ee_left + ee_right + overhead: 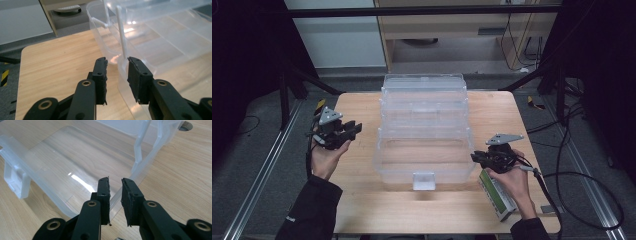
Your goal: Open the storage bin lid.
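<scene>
A clear plastic tiered storage box [424,125] stands spread open in the middle of the wooden table [362,200]. My left gripper [354,129] hovers left of it, apart from its side, jaws open and empty. In the left gripper view the gripper [116,62] points at the corner of the lowest tray [125,75]. My right gripper [474,157] sits at the front tray's right corner. In the right gripper view the gripper [115,181] stands narrowly open, and the tray's thin rim [140,170] runs into the gap.
A white latch [423,180] sticks out at the box's front. A flat green-and-white pack [496,196] lies under the right hand near the table's right edge. Cables [582,200] trail on the floor to the right. A wooden cabinet [452,25] stands beyond the table.
</scene>
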A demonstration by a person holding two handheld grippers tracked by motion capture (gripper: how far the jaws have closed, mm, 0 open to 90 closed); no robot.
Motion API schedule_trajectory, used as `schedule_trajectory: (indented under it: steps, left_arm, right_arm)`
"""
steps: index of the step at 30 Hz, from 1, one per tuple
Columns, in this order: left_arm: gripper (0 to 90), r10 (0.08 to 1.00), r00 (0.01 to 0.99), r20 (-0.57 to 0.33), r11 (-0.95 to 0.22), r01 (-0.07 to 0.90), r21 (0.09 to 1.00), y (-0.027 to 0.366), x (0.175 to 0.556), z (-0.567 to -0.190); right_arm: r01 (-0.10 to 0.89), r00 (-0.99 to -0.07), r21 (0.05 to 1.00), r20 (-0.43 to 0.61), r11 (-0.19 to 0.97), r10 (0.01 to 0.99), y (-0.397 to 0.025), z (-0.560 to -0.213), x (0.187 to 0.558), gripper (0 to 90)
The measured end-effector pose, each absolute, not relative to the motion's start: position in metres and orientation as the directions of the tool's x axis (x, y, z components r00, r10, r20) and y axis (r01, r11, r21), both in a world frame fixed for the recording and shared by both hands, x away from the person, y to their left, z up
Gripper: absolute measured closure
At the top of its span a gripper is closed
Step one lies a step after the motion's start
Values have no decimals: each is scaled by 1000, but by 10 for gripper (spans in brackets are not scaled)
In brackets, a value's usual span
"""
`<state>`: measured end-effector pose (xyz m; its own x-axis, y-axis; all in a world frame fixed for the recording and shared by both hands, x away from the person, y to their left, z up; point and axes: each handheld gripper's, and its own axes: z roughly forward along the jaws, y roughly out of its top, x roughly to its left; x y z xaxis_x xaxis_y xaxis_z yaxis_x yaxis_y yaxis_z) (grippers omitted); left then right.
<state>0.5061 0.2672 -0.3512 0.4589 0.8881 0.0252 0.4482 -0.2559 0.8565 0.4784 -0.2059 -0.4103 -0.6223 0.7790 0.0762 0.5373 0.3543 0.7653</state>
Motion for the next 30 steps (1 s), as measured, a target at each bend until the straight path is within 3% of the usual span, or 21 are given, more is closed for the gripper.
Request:
schedule_trajectory:
  steps: [8,17,30]
  left_arm:
    - [660,863,505,-3,-289,499,817,255,491,-379]
    - [622,835,550,30,-377,531,759,234,490,-407]
    - [651,831,555,22,-382,542,749,228,487,-416]
  right_arm:
    - [539,-617,766,75,351,784,-205,-411,478,766]
    - [531,-618,770,65,354,784,-204,-411,478,762]
    - [532,-615,770,66,352,786,-204,-412,478,757]
